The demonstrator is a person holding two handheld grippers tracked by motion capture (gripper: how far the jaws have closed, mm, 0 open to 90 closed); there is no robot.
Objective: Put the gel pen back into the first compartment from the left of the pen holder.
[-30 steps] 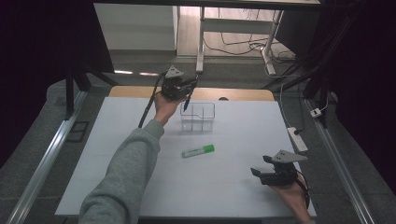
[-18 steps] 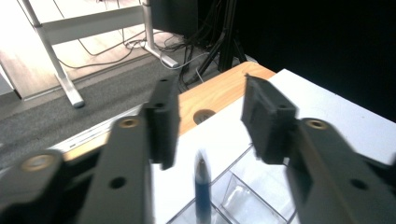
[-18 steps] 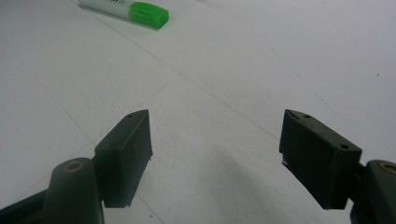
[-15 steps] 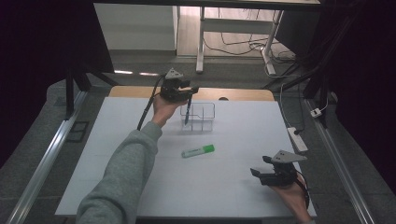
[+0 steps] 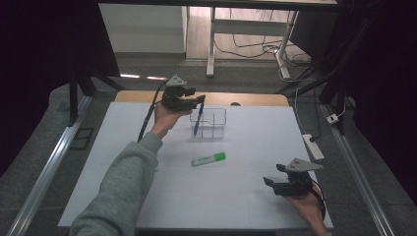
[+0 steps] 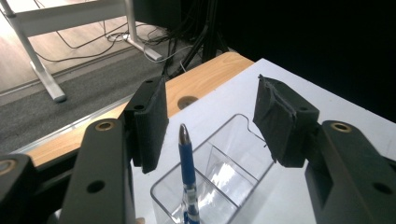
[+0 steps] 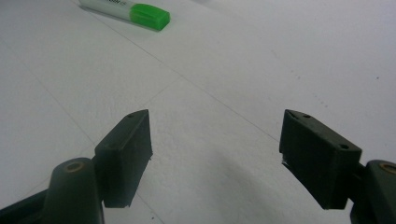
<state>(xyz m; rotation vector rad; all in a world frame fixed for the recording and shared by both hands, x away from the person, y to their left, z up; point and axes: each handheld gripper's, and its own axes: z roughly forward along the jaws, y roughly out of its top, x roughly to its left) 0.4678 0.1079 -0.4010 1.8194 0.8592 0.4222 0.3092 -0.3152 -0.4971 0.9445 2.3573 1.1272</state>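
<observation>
White tabletop (image 5: 147, 196): blue ballpoint pen (image 6: 187, 163) now released into clear plastic organiser (image 6: 224, 172); left tool (image 6: 210, 121) open, right tool (image 7: 215, 154) open, idle; green highlighter (image 5: 208, 159) next, likely.

A lab or office test space: a white-topped desk (image 5: 147, 196) framed by aluminium rails (image 5: 44, 172), grey carpet (image 5: 246, 83), trailing cables (image 5: 255, 46), a power strip (image 5: 314, 146).

White table (image 5: 147, 196) seen from above; left gripper (image 5: 196, 104) held up at far left-centre, just beside a clear divided organizer (image 5: 216, 120), jaws apart; blue pen (image 5: 196, 123) stands tilted in the organizer's left compartment, right under the jaws. Green highlighter (image 5: 208, 159) lies flat mid-table, apart from both grippers. Right gripper (image 5: 275, 177) low near the front right corner, jaws apart, nothing between. Grey sleeve (image 5: 118, 191) comes in from bottom left
</observation>
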